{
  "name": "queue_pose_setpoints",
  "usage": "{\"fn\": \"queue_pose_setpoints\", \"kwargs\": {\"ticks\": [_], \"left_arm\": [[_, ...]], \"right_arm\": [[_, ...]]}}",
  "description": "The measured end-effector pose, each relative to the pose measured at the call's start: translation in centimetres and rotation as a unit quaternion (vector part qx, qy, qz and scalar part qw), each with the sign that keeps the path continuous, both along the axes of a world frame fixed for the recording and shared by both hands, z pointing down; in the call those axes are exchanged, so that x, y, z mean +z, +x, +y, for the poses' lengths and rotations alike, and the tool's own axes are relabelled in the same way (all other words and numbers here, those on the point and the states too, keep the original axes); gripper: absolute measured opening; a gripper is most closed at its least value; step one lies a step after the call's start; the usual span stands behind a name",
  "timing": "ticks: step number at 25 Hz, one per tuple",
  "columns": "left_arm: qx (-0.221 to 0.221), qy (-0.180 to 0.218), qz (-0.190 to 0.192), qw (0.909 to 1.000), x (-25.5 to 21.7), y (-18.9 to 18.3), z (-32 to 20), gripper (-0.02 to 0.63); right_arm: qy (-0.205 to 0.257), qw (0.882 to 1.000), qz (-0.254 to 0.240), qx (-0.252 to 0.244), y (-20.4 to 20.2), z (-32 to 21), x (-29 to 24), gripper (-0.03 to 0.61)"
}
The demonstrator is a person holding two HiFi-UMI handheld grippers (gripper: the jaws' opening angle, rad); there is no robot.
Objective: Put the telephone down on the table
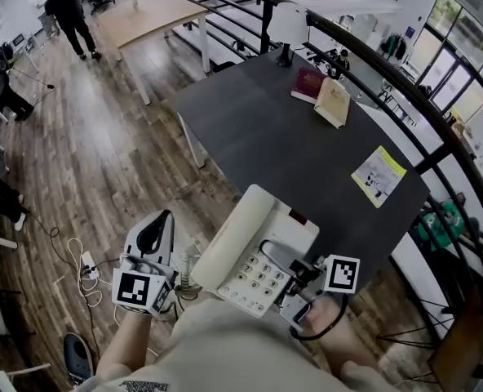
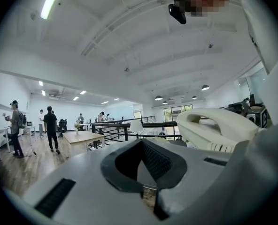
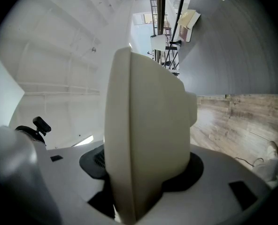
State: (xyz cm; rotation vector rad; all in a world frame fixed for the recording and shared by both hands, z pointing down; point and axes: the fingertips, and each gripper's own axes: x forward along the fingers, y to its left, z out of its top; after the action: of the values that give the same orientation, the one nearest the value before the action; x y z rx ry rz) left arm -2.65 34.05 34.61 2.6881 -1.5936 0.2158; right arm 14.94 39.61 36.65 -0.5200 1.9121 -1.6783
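Observation:
A cream desk telephone [image 1: 254, 247] with its handset and grey keypad is held in the air at the near edge of the dark grey table [image 1: 266, 137]. My right gripper [image 1: 276, 257] is shut on the telephone's keypad side. In the right gripper view the telephone [image 3: 143, 121] stands edge-on between the jaws of the right gripper [image 3: 146, 165]. My left gripper [image 1: 161, 219] hangs to the left of the telephone, over the wooden floor, jaws shut and holding nothing. In the left gripper view the tips of the left gripper [image 2: 142, 142] meet, and the telephone handset [image 2: 219, 125] shows at the right.
On the table lie a maroon book [image 1: 308, 82], a tan book [image 1: 333, 100] and a yellow leaflet [image 1: 378, 174], with a black stand [image 1: 285, 55] at the far edge. A black railing [image 1: 405, 96] runs behind. People [image 1: 68, 11] stand far left by a wooden table [image 1: 148, 15].

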Motion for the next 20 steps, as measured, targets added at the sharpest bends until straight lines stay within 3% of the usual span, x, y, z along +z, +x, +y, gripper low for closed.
{"fn": "queue_pose_setpoints", "kwargs": {"ticks": [3,7,12,20], "left_arm": [[-0.007,0.015,-0.01,0.9998,-0.1,0.5,0.5,0.005],[-0.041,0.042,-0.057,0.9967,-0.7,1.1,1.2,0.004],[-0.072,0.021,-0.009,0.9972,-0.5,-0.1,2.0,0.005],[-0.083,0.033,-0.004,0.996,-0.7,-1.4,0.8,0.004]], "right_arm": [[0.001,1.0,0.001,-0.009,0.4,0.0,0.1,0.273],[-0.002,1.0,0.004,-0.022,0.7,0.3,0.3,0.273],[0.002,1.0,-0.002,-0.026,1.1,0.3,0.3,0.273],[0.002,0.999,-0.01,-0.036,0.8,-1.7,0.8,0.273]]}}
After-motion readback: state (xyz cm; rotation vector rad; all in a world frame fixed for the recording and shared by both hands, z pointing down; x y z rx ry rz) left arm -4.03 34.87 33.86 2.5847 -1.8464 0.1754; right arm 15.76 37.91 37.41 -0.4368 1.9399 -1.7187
